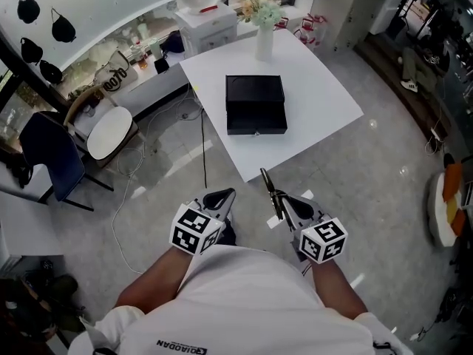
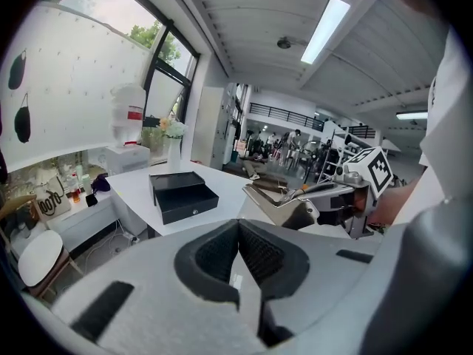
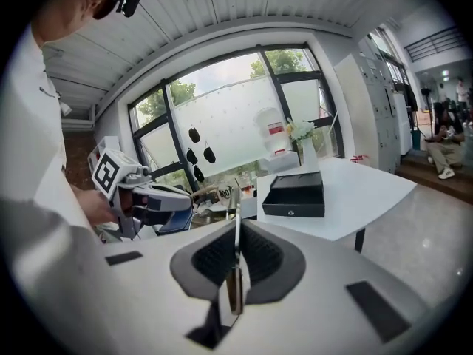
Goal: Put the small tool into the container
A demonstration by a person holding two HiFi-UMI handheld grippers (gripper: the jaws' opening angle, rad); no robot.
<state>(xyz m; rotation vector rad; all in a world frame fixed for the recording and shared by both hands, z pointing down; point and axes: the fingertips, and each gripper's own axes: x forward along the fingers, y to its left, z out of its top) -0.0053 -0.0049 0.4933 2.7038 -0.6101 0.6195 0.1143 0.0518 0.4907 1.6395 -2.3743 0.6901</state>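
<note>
right gripper: jaws pinched on the small tool, well short of the container | left gripper: jaws together, empty, also well short of it | risk: thin tool could pivot in the pinch, then miss the container

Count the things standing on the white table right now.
2. The black container sits near the middle of the table; a white vase of flowers stands beyond it at the far edge. The container's inside may hide more.

Head view steeply down, gripper views forward, all sharing the black box.
</note>
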